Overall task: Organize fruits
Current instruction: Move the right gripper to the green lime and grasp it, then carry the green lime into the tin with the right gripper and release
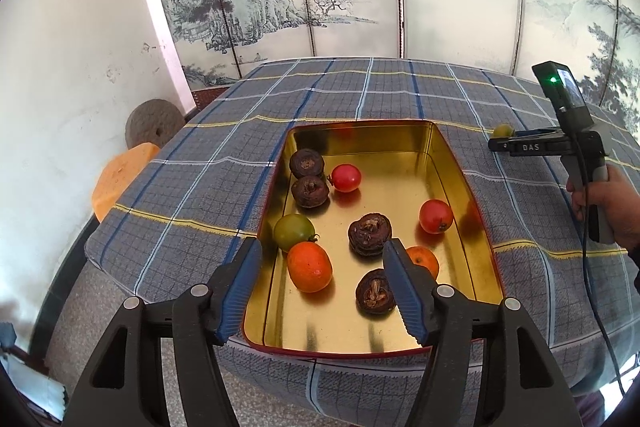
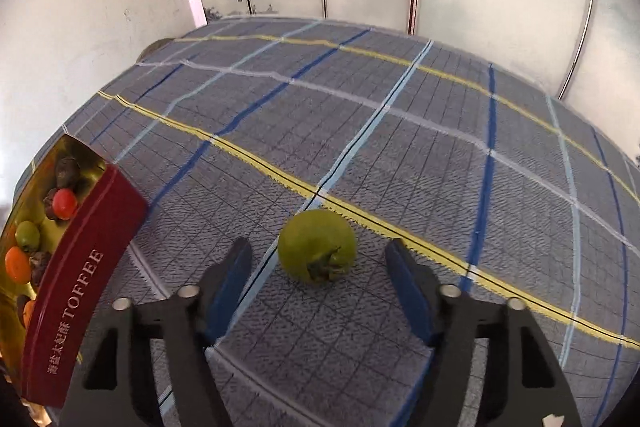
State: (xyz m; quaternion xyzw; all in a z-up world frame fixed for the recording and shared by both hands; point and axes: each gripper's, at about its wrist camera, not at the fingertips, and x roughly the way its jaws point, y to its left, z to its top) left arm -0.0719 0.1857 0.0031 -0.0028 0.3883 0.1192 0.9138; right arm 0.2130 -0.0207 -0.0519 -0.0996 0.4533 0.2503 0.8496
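Right gripper (image 2: pixel 318 253): fingers apart, straddling green fruit (image 2: pixel 317 245) on the bench; left gripper (image 1: pixel 322 253) open above tin (image 1: pixel 460 163).

A lone green tomato (image 2: pixel 317 245) lies calyx-forward on the plaid-covered bench (image 2: pixel 400 147), apart from the gold-lined red tin (image 1: pixel 460 163) holding red, orange, green and dark wrinkled fruits (image 1: pixel 369 234).
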